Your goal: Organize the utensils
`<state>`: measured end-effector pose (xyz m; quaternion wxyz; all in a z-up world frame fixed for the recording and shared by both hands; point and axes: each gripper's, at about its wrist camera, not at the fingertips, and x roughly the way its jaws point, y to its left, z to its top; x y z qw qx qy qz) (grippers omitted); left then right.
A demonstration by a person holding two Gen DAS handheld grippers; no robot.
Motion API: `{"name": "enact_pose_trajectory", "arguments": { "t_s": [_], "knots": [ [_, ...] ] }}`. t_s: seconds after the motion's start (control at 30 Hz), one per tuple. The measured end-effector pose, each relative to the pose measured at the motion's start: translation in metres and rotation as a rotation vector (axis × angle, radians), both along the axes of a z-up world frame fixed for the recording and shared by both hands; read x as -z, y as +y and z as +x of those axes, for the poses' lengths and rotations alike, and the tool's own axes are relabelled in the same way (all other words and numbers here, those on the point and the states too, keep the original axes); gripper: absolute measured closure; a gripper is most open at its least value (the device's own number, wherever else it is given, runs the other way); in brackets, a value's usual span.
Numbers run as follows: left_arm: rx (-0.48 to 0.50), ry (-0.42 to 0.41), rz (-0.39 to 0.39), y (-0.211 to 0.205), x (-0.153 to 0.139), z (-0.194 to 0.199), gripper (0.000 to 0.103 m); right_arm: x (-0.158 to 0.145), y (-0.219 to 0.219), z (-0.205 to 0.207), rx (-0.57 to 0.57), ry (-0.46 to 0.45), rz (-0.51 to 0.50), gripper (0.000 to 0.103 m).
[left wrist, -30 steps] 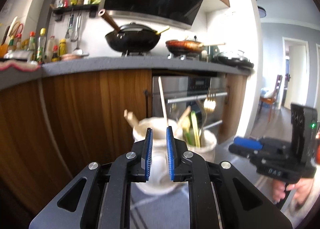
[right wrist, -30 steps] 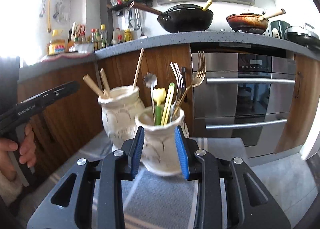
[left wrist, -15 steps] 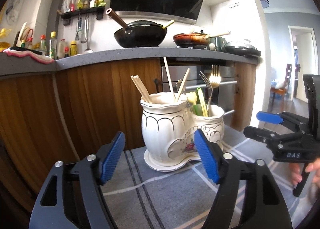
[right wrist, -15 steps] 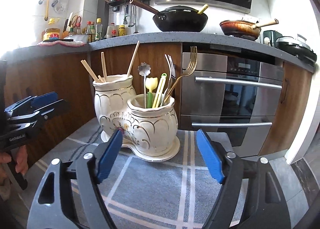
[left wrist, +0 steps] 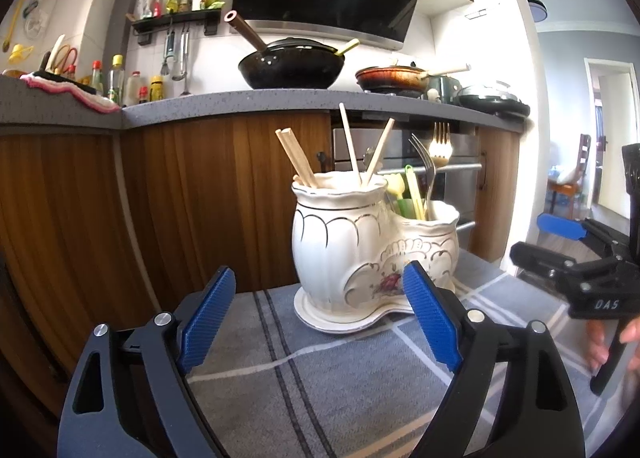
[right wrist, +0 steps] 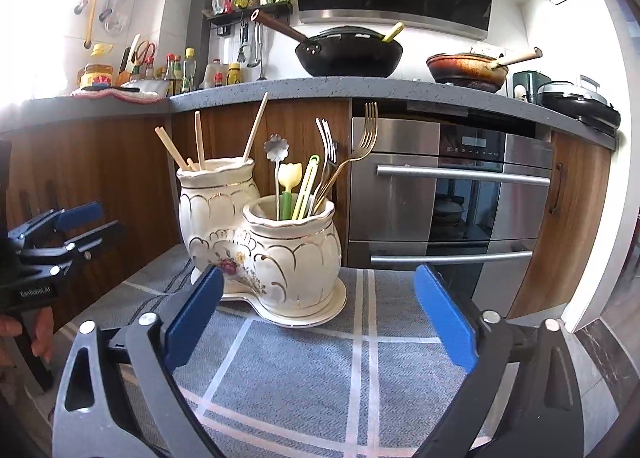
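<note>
Your left gripper point(left wrist: 318, 314) has its fingers spread wide, nothing between them. Your right gripper point(right wrist: 318, 316) is the same — blue pads far apart, empty. The white gold-trimmed ceramic double-pot utensil holder point(right wrist: 260, 242) sits on the grey plaid cloth point(right wrist: 320, 370) over the tabletop, just ahead of both. Wooden chopsticks point(right wrist: 176, 149) stand in the taller pot; the gold fork point(right wrist: 360, 153), silver forks and green-yellow utensils stand in the shorter pot — their lower ends hidden inside. The holder's base is partly blocked by your fingers.

The right tool point(right wrist: 320, 316) gapes wide at lower centre. Above it, mid-frame, the twin ceramic holder point(right wrist: 260, 242) carries forks point(right wrist: 344, 161) and chopsticks point(right wrist: 200, 141).
</note>
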<state>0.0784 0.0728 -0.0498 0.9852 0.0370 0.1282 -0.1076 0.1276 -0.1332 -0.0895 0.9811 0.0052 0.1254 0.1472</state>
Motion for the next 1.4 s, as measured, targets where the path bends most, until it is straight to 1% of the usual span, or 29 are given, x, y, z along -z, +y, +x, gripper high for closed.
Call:
{"name": "enact_pose_trajectory", "arguments": {
  "t_s": [0.43, 0.63, 1.0, 1.4],
  "knots": [
    [-0.004, 0.000, -0.001, -0.0019, 0.0028, 0.0010, 0.014, -0.0007, 0.0013, -0.0027, 0.003, -0.011, -0.002, 0.006],
    [-0.041, 0.019, -0.013, 0.0019, 0.0037, 0.0025, 0.013, -0.0008, 0.0009, -0.0032, 0.004, -0.012, 0.001, 0.006],
    [-0.070, 0.021, -0.009, 0.0043, 0.0037, 0.0024, 0.013, -0.0011, 0.0011, -0.0048, 0.012, -0.014, 0.002, 0.006],
    [-0.064, 0.025, -0.011, 0.0061, 0.0039, 0.0033, 0.014, -0.0006, 0.0001, -0.0026, 0.032, -0.008, 0.002, 0.006]
  ]
}}
